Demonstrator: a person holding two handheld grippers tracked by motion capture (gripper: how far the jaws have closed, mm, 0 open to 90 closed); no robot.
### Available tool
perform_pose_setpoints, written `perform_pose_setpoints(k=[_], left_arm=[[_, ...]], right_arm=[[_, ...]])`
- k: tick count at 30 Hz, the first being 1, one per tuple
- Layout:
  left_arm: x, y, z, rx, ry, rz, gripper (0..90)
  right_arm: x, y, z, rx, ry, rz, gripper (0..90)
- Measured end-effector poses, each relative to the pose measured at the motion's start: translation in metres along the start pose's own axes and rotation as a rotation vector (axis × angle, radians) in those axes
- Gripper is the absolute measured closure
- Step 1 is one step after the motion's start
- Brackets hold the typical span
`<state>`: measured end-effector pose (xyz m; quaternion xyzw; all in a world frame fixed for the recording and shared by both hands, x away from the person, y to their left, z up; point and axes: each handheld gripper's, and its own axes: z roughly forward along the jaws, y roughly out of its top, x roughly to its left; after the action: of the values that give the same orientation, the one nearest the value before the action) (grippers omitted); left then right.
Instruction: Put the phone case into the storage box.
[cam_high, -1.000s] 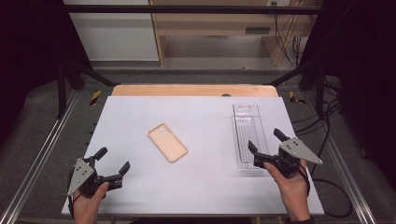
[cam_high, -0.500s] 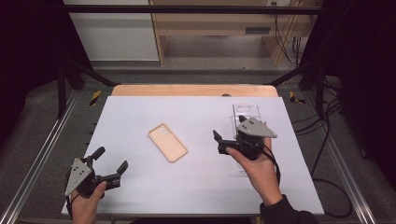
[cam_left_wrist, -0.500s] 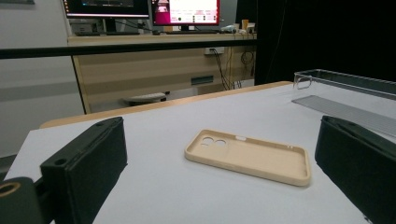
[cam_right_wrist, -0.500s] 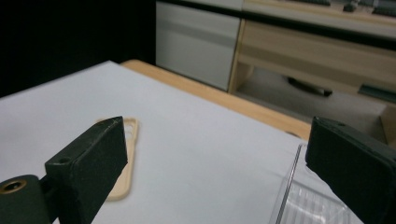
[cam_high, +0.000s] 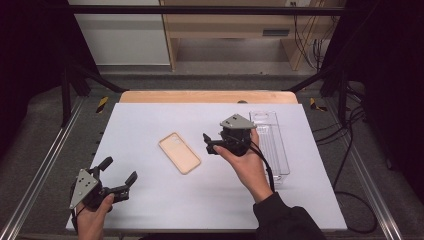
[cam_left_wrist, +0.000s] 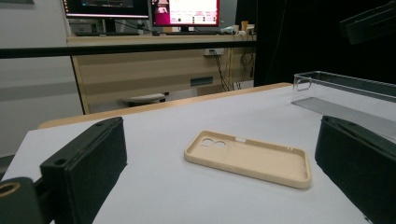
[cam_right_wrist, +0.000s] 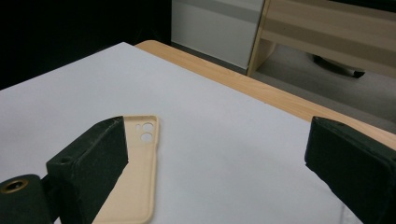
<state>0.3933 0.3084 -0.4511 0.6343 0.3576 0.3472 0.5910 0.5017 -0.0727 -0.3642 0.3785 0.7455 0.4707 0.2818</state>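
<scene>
A tan phone case (cam_high: 179, 153) lies inner side up on the white mat (cam_high: 150, 120), near its middle. In the left gripper view the tan phone case (cam_left_wrist: 250, 158) lies a short way ahead, camera holes to the left. My right gripper (cam_high: 207, 143) hovers just right of the case, open, pointing left at it. Along its own jaws, my right gripper (cam_right_wrist: 219, 140) has the tan phone case (cam_right_wrist: 135, 177) partly behind the left jaw. My left gripper (cam_high: 119, 170) rests open at the mat's front left with nothing between its jaws; its view shows my left gripper (cam_left_wrist: 217, 140) facing the case.
A clear plastic tray (cam_high: 272, 142) lies lengthwise on the mat's right side, behind my right hand; the clear plastic tray (cam_left_wrist: 345, 91) sits far right. A wooden table edge (cam_high: 207, 96) runs along the back. Metal rails (cam_high: 37, 175) flank the table, with cables (cam_high: 350, 150) at right.
My right gripper has moved from the front right, beside the clear tray, left and forward to just right of the phone case. The left gripper has barely shifted.
</scene>
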Motion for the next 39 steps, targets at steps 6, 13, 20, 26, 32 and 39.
perform_pose_setpoints(k=[6, 13, 20, 26, 32, 39], left_arm=[[-0.001, 0.000, 0.000, 0.001, -0.001, 0.002, 1.9], [-0.003, 0.000, 0.001, 0.010, -0.008, 0.013, 1.9], [-0.004, -0.001, 0.002, 0.024, -0.010, 0.030, 1.8], [-0.004, -0.001, 0.003, 0.025, -0.011, 0.025, 1.9], [-0.004, -0.001, 0.003, 0.023, -0.016, 0.020, 2.1], [-0.002, 0.000, 0.004, 0.013, -0.022, 0.011, 2.2]], right_arm=[[0.005, 0.000, 0.023, 0.046, 0.015, 0.003, 7.0], [0.006, -0.004, 0.040, 0.108, 0.023, 0.017, 10.2], [0.005, -0.010, 0.053, 0.156, 0.054, 0.026, 16.3], [0.007, -0.014, 0.062, 0.199, 0.077, 0.027, 32.8], [0.012, -0.020, 0.069, 0.239, 0.118, 0.042, 54.5], [0.031, -0.031, 0.080, 0.307, 0.170, 0.001, 81.1]])
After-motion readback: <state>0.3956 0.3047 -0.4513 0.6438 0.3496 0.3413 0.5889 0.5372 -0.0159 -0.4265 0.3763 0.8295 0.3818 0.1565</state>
